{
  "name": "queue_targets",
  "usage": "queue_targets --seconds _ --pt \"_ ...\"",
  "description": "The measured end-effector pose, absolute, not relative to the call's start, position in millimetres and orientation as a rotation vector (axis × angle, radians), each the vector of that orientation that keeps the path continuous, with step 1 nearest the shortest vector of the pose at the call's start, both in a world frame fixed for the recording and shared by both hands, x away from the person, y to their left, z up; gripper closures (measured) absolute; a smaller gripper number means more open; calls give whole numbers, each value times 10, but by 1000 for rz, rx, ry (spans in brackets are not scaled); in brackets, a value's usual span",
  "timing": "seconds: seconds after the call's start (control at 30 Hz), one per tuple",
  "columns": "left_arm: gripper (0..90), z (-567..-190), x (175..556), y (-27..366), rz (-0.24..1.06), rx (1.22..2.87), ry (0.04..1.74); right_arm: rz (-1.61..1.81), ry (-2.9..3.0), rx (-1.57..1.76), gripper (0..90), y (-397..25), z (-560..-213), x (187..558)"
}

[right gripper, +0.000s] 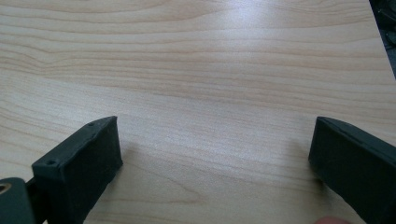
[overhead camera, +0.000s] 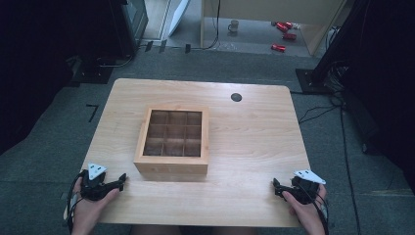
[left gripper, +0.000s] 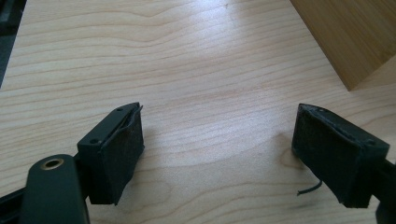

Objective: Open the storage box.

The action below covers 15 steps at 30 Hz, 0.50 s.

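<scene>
A wooden box (overhead camera: 172, 141) divided into a grid of small empty compartments stands in the middle of the light wooden table (overhead camera: 254, 137). My left gripper (overhead camera: 120, 181) rests at the table's front left, just left of the box's near corner, held in a hand. In the left gripper view its jaws stand wide apart, so the left gripper (left gripper: 217, 140) is open over bare wood, with the box corner (left gripper: 348, 37) at upper right. My right gripper (overhead camera: 277, 187) lies at the front right, and the right gripper (right gripper: 212, 154) is open with nothing between its jaws.
A round black grommet (overhead camera: 236, 97) sits in the table near its far edge. Beyond the table the floor holds a mug (overhead camera: 234, 25), red cans (overhead camera: 284, 30) and cables (overhead camera: 318, 113). Dark equipment stands at both sides.
</scene>
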State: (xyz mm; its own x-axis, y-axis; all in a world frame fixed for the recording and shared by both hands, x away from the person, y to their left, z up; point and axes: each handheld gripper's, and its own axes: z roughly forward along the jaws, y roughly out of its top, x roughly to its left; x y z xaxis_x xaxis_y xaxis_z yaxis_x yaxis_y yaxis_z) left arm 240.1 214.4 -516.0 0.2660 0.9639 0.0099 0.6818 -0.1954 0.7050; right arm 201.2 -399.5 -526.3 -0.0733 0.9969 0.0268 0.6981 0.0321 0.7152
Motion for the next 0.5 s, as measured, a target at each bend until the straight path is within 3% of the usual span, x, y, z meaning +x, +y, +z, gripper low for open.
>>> queue_targets --seconds 0.5 --pt "172 -4991 2350 2014 596 1927 1393 787 1805 1731 23 -3996 -5260 2014"
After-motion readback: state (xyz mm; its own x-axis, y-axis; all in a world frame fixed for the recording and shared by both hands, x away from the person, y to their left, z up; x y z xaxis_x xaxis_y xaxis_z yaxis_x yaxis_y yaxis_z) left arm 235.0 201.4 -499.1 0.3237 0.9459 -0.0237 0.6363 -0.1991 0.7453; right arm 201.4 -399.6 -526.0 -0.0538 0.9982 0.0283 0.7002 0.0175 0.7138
